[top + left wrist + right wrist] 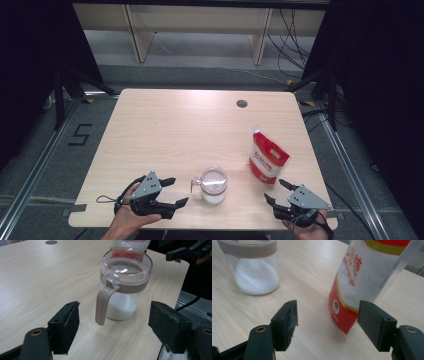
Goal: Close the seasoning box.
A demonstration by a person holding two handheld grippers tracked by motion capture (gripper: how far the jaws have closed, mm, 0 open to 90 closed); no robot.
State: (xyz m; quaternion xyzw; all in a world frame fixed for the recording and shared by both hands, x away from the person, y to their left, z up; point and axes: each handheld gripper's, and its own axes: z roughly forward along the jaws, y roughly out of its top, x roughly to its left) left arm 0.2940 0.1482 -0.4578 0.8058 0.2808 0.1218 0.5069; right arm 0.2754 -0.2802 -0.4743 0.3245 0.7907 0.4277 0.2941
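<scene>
Sugar pouch (pixel 352 290) top cut off above

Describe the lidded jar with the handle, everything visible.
The jar is clear, plastic by the look, with a beige band and curved beige handle pointing at the left gripper. A clear hinged lid is closed. It holds white granules, roughly half full, stands upright on the table, left of the sugar pouch. Nothing grips it.
</scene>
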